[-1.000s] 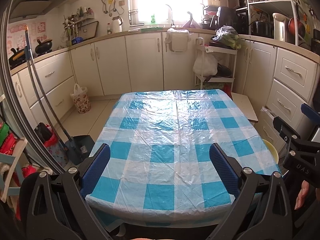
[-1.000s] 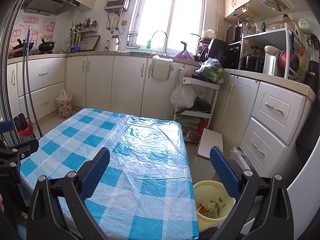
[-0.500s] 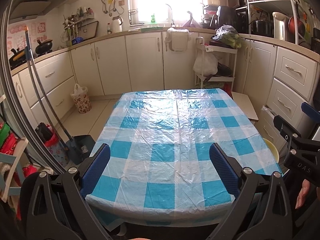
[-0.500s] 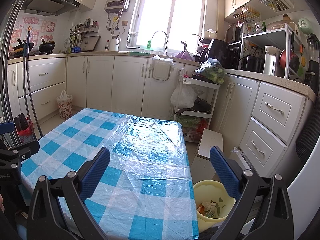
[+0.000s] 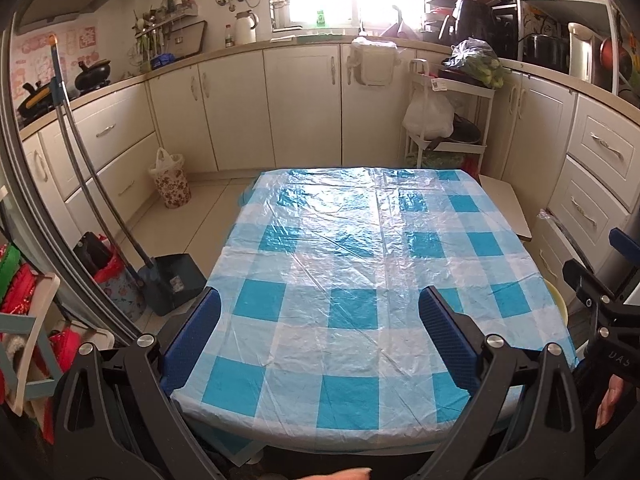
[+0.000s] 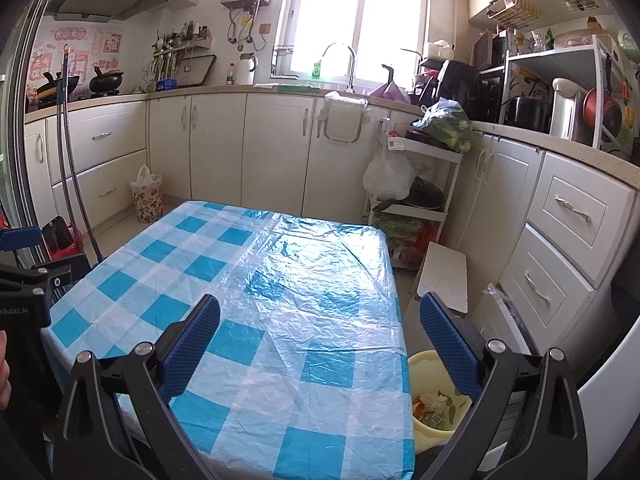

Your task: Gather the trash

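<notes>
A table with a blue-and-white checked plastic cloth (image 5: 360, 264) fills the middle of both views (image 6: 280, 300); I see no trash on it. A yellow bin (image 6: 434, 396) holding scraps stands on the floor at the table's right side; its rim shows in the left wrist view (image 5: 558, 300). My left gripper (image 5: 320, 320) is open and empty above the table's near edge. My right gripper (image 6: 320, 328) is open and empty above the table's near right corner. Each gripper's body shows at the other view's edge.
White cabinets run along the back and right walls. A white rack (image 5: 448, 120) with bags stands behind the table. A dustpan (image 5: 172, 280) and long handles lean at the left. A floral bin (image 5: 170, 178) and a white step stool (image 6: 444, 276) stand on the floor.
</notes>
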